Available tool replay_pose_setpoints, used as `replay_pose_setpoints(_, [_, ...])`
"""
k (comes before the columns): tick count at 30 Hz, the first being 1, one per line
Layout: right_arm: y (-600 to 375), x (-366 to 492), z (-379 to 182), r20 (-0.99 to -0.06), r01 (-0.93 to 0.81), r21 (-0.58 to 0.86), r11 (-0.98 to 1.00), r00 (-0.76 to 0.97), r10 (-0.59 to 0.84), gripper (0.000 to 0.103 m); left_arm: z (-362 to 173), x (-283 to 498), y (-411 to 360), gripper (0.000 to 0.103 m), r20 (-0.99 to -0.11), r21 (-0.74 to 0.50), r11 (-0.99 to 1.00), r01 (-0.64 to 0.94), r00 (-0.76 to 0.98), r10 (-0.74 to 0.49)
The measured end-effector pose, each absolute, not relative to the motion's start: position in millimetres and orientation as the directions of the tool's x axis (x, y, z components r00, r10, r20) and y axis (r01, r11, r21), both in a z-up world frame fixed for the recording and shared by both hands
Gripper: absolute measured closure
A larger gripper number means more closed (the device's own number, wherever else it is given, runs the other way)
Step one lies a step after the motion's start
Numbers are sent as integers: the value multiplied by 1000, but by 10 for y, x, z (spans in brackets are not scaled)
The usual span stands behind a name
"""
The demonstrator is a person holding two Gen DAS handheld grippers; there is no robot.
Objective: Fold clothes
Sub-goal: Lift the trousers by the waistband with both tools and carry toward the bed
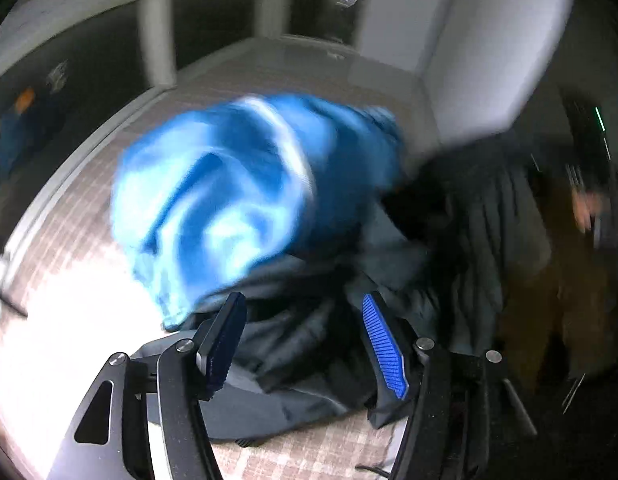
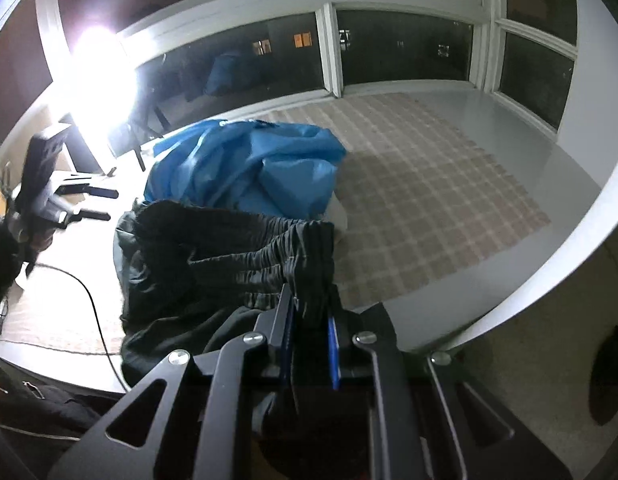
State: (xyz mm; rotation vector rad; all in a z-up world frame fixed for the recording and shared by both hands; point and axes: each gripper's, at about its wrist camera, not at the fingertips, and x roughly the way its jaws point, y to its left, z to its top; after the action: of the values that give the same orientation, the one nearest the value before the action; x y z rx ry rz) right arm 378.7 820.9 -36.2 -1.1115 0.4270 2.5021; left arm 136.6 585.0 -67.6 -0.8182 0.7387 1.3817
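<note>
A black garment with a gathered elastic waistband (image 2: pixel 213 248) lies bunched on the checked cloth (image 2: pixel 429 184). My right gripper (image 2: pixel 309 300) is shut on the waistband's end, which bunches between the pads. A crumpled blue garment (image 2: pixel 249 168) lies just behind the black one. In the left wrist view the blue garment (image 1: pixel 229 200) is blurred, and the dark garment (image 1: pixel 309 344) lies under my left gripper (image 1: pixel 303 300). Its jaws stand open over the dark folds, pads not pressing. The left gripper (image 2: pixel 105 203) also shows at the far left of the right wrist view.
A glaring lamp (image 2: pixel 97 56) washes out the table's left part. A black cable (image 2: pixel 93 300) runs over the front left. The white table edge (image 2: pixel 529 260) curves on the right, dark windows (image 2: pixel 401 48) behind. A dark object (image 2: pixel 609 376) lies on the floor.
</note>
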Motion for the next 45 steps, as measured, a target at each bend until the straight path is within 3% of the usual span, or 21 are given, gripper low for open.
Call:
replay_pose_setpoints(8, [8285,3742,-439,-773,-440,135,-888,-608,183,89,-1041,1869,6296,46,-856,-37,117,-992,92,509])
replay_pose_setpoints(9, [8270,3736,-442,-775,-439,132,-889,-605,183,89,-1054,1876,6350,51,-851,-45,112,-993,96,516])
replay_pose_setpoints(11, [8240,3752,-439,-780,-440,125,-889,-597,186,89,-1074,1869,6415,84,-849,-87,89,-992,121,515])
replay_pose_setpoints(12, [8224,3767,-432,-781,-441,125,-889,-596,186,89,-1073,1860,6419,91,-847,-109,74,-991,132,515])
replay_pose_setpoints(20, [7829,3980,111,-711,-440,109,-892,-661,239,90,-430,1511,5858,92,-721,-211,-10,-977,149,676])
replay_pose_setpoints(27, [6885,3829,1175,-557,-333,32,-943,-789,259,90,706,1103,4668,92,-547,-160,-131,-978,-22,837])
replay_pose_setpoints(33, [5623,3298,2201,-428,-183,-105,-977,-879,210,91,1682,826,3046,92,-382,-131,-345,-929,-274,883])
replay_pose_setpoints(38, [4395,2748,2978,-361,-16,-120,-993,-931,59,91,2472,665,1488,92,-273,-122,-536,-835,-491,827])
replay_pose_setpoints(45, [2623,2239,3611,-277,262,-151,-953,-937,-213,92,3385,877,-812,92,-143,-50,-804,-593,-792,593])
